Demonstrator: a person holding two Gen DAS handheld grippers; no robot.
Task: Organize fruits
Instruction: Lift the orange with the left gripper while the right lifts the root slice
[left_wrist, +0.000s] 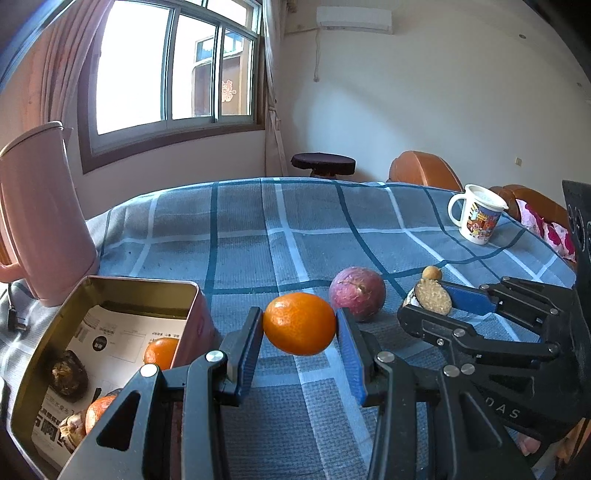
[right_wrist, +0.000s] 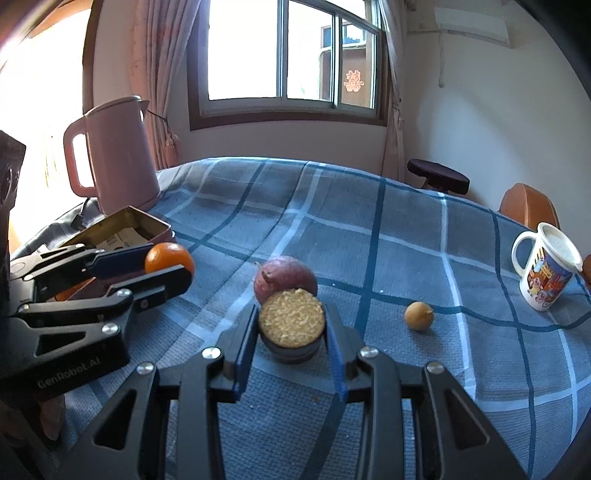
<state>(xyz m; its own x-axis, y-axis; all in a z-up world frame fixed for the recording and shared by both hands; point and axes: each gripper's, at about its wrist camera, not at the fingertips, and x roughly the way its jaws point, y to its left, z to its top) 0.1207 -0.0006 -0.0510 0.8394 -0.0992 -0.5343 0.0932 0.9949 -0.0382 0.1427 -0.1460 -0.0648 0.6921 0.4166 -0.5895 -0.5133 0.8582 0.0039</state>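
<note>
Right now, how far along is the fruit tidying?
Partly done. The tin box already holds some fruit, including an orange. In hand: the left gripper grips a mandarin, and the right gripper grips a dark cut fruit half. Still loose on the tablecloth: a purple passion fruit and a small tan fruit.

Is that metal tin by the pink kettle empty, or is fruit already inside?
Not empty. The open tin holds two oranges and a dark fruit lying on printed paper.
</note>
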